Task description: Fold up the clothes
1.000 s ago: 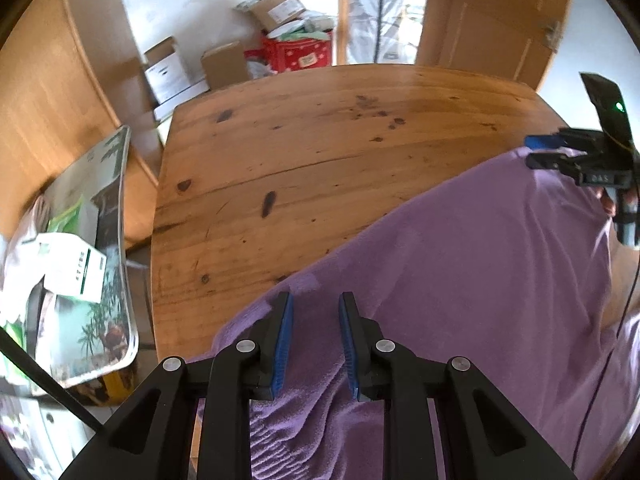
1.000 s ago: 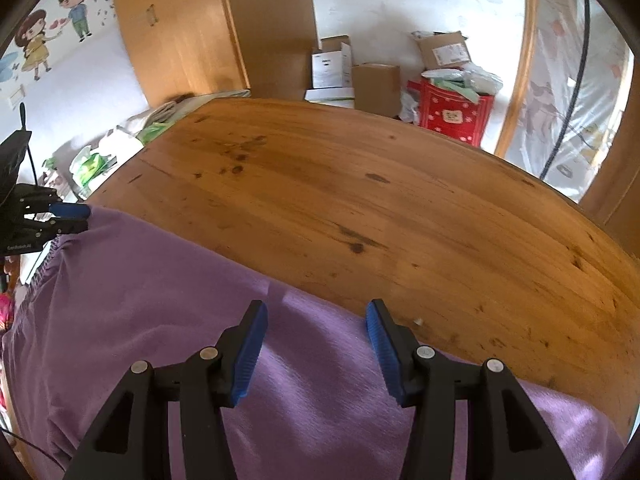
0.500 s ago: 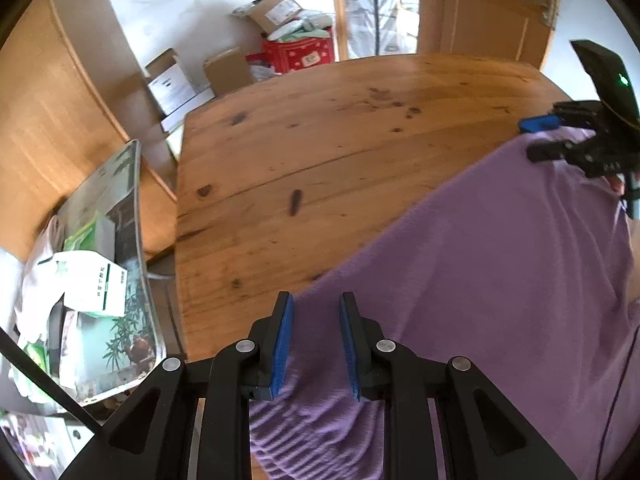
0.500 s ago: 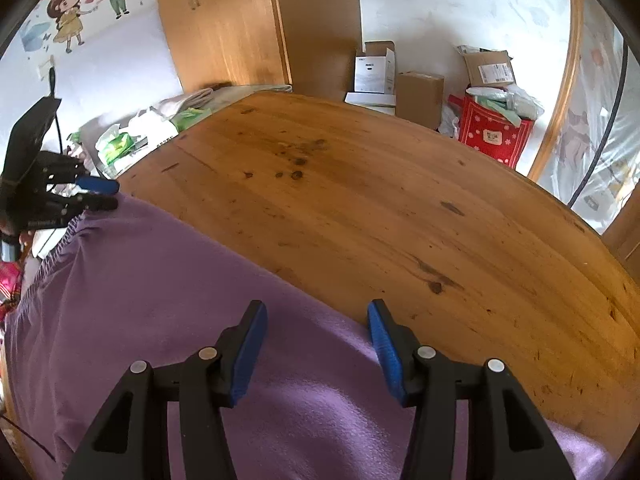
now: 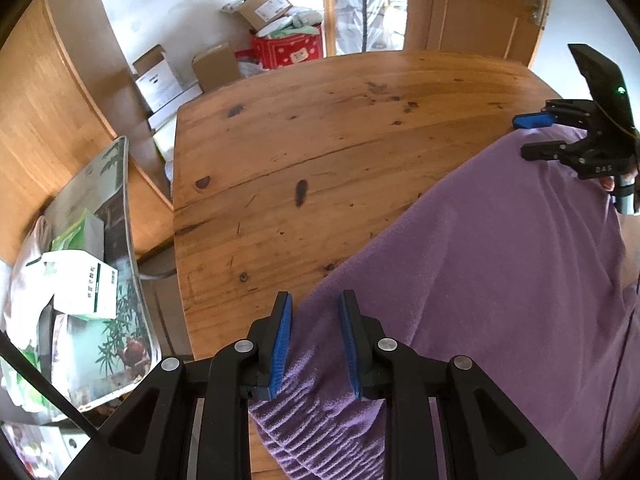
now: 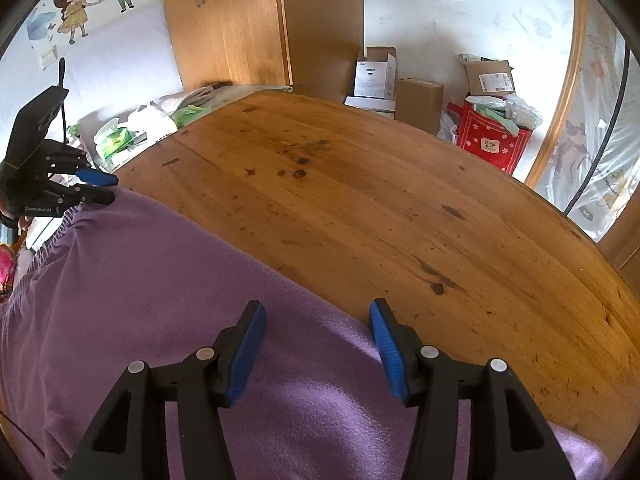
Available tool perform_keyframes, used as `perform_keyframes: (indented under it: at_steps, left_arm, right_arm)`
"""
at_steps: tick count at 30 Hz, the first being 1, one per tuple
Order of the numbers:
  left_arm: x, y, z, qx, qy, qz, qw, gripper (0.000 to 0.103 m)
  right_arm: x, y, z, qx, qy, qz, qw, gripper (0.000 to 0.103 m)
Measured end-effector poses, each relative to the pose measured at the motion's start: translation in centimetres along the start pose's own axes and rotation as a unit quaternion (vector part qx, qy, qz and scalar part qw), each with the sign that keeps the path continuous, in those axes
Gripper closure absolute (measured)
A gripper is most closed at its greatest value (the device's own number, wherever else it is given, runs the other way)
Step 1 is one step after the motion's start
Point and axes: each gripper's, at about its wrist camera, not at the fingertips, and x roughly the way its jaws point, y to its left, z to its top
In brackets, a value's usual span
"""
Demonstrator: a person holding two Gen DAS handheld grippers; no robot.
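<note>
Purple garment (image 5: pixel 500 264) is lying spread on the near side of the table (image 5: pixel 320 140). Left gripper (image 5: pixel 314 344) is hanging slack around the waistband, right gripper (image 6: pixel 316 352) has just been opening, fingers spread, nothing pinched. Looks like they're letting go, so next they'll need a fresh grip for another fold.

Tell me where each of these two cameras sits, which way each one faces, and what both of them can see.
Left wrist: sits on the left gripper, looking down over the purple garment and wooden table; own fingers show, the right gripper at far right.
Right wrist: sits on the right gripper, jaws just opening wider above the garment; the left gripper shows at far left.
Shared: garment, table, red bag, cardboard boxes.
</note>
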Motion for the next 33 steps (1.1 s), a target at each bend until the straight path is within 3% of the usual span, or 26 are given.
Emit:
perform_keyframes:
  at_steps: [8, 11, 14, 17, 21, 26, 33]
  left_arm:
    - [-0.2, -0.5, -0.1, 0.005, -0.005, 0.01, 0.9999, 0.077]
    - [-0.3, -1.0, -0.2, 0.017, -0.009, 0.021, 0.9996, 0.082]
    - [-0.3, -1.9, -0.4, 0.039, -0.012, 0.031, 0.9987, 0.093]
    - [-0.4, -2.6, -0.5, 0.058, -0.014, 0.048, 0.9971, 0.094]
    - [-0.5, -3.0, -0.6, 0.066, -0.018, 0.063, 0.9957, 0.096]
    - [-1.2, -3.1, -0.8, 0.065, -0.033, 0.08, 0.9941, 0.097]
    - [-1.9, -1.7, -0.3, 0.039, -0.051, 0.111, 0.9917, 0.101]
  right_arm:
    - [0.1, 0.2, -0.1, 0.001, -0.005, -0.008, 1.0, 0.048]
    - [0.0, 0.3, -0.2, 0.0, -0.007, -0.009, 1.0, 0.049]
    - [-0.2, 0.5, -0.4, -0.005, -0.007, -0.006, 1.0, 0.06]
    - [-0.4, 0.7, -0.5, -0.011, -0.006, -0.003, 1.0, 0.071]
    - [-0.4, 0.6, -0.5, 0.0, -0.001, 0.008, 1.0, 0.096]
    - [-1.4, 2.5, -0.5, -0.039, -0.015, -0.035, 0.999, 0.097]
    - [-1.7, 2.0, 0.6, -0.011, -0.027, -0.05, 0.998, 0.097]
